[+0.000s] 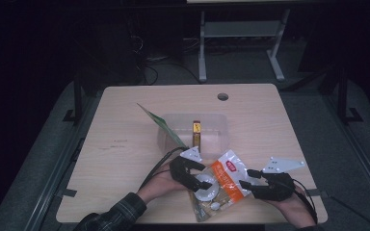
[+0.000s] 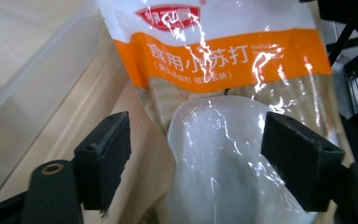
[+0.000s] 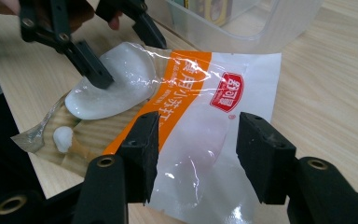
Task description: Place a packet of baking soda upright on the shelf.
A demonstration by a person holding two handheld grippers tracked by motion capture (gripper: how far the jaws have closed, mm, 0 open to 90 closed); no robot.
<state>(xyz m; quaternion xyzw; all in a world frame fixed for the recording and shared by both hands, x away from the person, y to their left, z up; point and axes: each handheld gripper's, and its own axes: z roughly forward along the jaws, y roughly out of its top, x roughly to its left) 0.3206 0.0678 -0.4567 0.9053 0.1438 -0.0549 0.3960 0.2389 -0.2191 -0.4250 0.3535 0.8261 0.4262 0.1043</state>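
High view: the left claw reaches in from the lower left over the bag on the tabletop; the right claw comes from the lower right at the bag's edge.
Left gripper view: jaws spread, straddling the bag's white lump, not pinching.
Right gripper view: jaws spread either side of the bag, beside the clear bin.

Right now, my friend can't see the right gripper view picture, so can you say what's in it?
A shiny plastic pouch with an orange band and red logo lies flat on the pale wooden table, with white powder bunched at one end. The right tongs hover open over it, and the left tongs touch the powdery end. A clear plastic tub sits behind.
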